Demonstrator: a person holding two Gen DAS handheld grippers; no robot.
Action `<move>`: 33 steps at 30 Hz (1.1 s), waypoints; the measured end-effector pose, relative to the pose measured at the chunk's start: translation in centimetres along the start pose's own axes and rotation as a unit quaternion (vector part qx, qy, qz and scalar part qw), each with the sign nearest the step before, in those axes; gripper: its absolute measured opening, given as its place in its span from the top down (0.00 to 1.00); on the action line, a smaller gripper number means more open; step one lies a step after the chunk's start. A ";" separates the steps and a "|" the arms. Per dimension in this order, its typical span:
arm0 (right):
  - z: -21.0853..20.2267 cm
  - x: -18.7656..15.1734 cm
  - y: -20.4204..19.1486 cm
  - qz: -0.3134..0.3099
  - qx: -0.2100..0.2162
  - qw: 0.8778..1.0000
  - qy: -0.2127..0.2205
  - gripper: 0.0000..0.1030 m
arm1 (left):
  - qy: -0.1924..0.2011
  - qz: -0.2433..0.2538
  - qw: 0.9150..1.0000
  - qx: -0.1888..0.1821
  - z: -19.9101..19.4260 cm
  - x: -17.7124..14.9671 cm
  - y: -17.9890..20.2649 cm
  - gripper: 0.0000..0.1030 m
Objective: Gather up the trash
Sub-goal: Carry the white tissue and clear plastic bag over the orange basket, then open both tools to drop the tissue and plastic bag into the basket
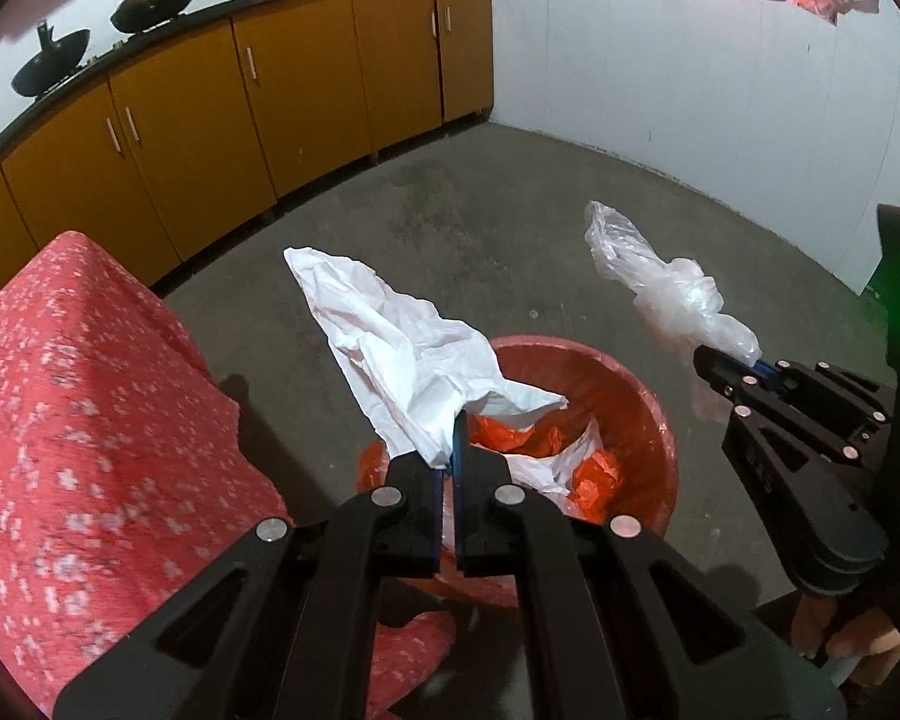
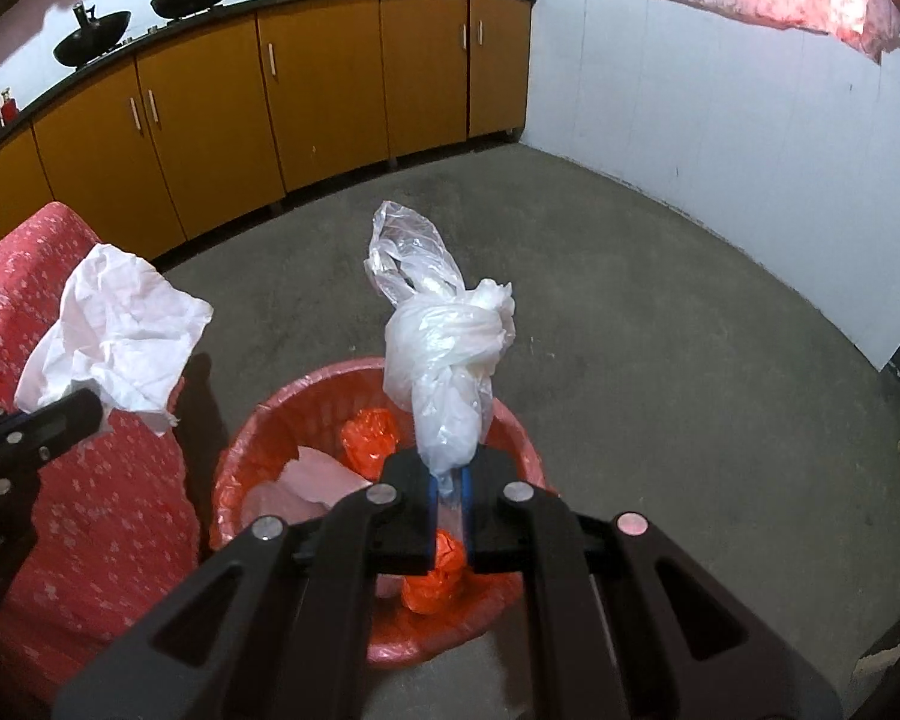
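Note:
An orange-red bin (image 1: 648, 420) (image 2: 510, 420) lined with a red bag stands on the concrete floor, holding orange and white scraps. My left gripper (image 1: 449, 450) is shut on a crumpled white paper (image 1: 402, 348) and holds it over the bin's left rim; the paper also shows in the right wrist view (image 2: 120, 324). My right gripper (image 2: 450, 480) is shut on a knotted clear plastic bag (image 2: 444, 348) above the bin. That bag (image 1: 666, 288) and the right gripper (image 1: 714, 363) show at the right of the left wrist view.
A red flowered cloth covers a surface (image 1: 90, 420) (image 2: 90, 510) just left of the bin. Yellow-brown cabinets (image 1: 210, 120) with woks on top line the back. A white wall (image 2: 720, 120) runs along the right. Grey concrete floor (image 2: 660, 360) lies beyond the bin.

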State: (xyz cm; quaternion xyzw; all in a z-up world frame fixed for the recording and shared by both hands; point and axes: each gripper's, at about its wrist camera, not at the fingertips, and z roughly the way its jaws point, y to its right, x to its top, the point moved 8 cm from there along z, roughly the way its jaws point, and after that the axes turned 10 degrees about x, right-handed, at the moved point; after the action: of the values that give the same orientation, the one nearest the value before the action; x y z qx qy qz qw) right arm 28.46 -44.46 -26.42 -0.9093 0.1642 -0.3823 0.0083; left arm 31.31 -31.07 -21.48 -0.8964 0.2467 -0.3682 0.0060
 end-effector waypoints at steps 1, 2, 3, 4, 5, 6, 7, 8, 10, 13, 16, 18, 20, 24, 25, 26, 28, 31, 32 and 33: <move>0.1 -0.1 0.2 0.002 0.000 1.000 -0.001 0.93 | -0.002 0.003 1.000 0.001 0.3 -0.1 0.3 0.98; 0.3 -0.2 0.3 0.004 0.001 1.000 -0.003 0.93 | -0.003 0.005 1.000 0.002 0.5 0.1 0.1 0.98; 0.5 -0.3 0.5 0.006 0.002 1.000 -0.005 0.93 | -0.005 0.007 1.000 0.002 0.8 0.1 0.2 0.98; 0.7 -0.5 0.6 0.007 0.003 1.000 -0.007 0.93 | -0.006 0.008 1.000 0.002 0.9 0.0 0.4 0.98; 0.8 -0.6 0.6 0.008 0.004 1.000 -0.008 0.93 | -0.008 0.010 1.000 0.002 1.2 -0.1 0.7 0.98; 0.9 -0.8 0.7 0.009 0.006 1.000 -0.010 0.93 | -0.011 0.011 1.000 0.002 1.4 -0.2 0.9 0.98; 1.1 -0.9 0.6 0.008 0.010 1.000 -0.014 0.93 | -0.013 0.011 1.000 0.001 1.7 -0.2 0.9 0.98; 1.2 -1.0 0.7 0.008 0.011 1.000 -0.015 0.93 | -0.016 0.011 1.000 0.000 1.9 -0.3 1.2 0.98; 1.5 -1.3 0.6 0.008 0.015 1.000 -0.021 0.93 | -0.020 0.013 1.000 0.000 2.3 -0.6 1.5 0.98; 1.9 -1.7 0.5 0.011 0.021 0.999 -0.031 0.93 | -0.027 0.014 1.000 -0.002 2.8 -0.9 1.7 0.98; 2.1 -2.0 0.6 0.011 0.025 0.999 -0.037 0.92 | -0.033 0.014 0.999 -0.003 3.3 -1.2 1.9 0.98; 2.2 -2.0 0.6 0.012 0.028 0.999 -0.040 0.92 | -0.038 0.014 0.999 -0.005 3.6 -1.3 2.1 0.98; 2.3 -2.1 0.6 0.013 0.030 0.999 -0.042 0.92 | -0.041 0.017 0.999 -0.007 3.8 -1.4 2.3 0.98; 2.4 -2.3 0.6 0.016 0.035 0.998 -0.047 0.92 | -0.045 0.026 0.999 -0.009 4.3 -1.4 2.9 0.98; 2.5 -2.3 0.6 0.016 0.036 0.998 -0.048 0.92 | -0.046 0.027 0.999 -0.009 4.4 -1.4 3.0 0.98; 2.5 -2.1 0.8 0.016 0.037 0.998 -0.050 0.92 | -0.048 0.027 0.998 -0.010 4.6 -1.4 3.0 0.98; 2.8 -2.2 0.8 0.016 0.040 0.998 -0.051 0.89 | -0.052 0.025 0.998 -0.011 4.9 -1.4 3.1 0.98; 2.9 -2.1 1.0 0.018 0.044 0.997 -0.052 0.87 | -0.054 0.025 0.998 -0.011 5.2 -1.4 3.2 0.98; 2.9 -2.1 1.0 0.019 0.045 0.997 -0.052 0.87 | -0.056 0.027 0.998 -0.012 5.4 -1.5 3.3 0.97; 3.0 -2.1 1.1 0.020 0.047 0.997 -0.052 0.87 | -0.057 0.028 0.998 -0.012 5.4 -1.5 3.3 0.97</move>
State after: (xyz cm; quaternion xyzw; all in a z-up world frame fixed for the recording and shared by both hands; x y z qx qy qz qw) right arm 28.85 -45.18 -30.11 -0.9233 0.1633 -0.3412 0.0668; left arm 32.55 -34.24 -27.08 -0.9085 0.2753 -0.3136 0.0197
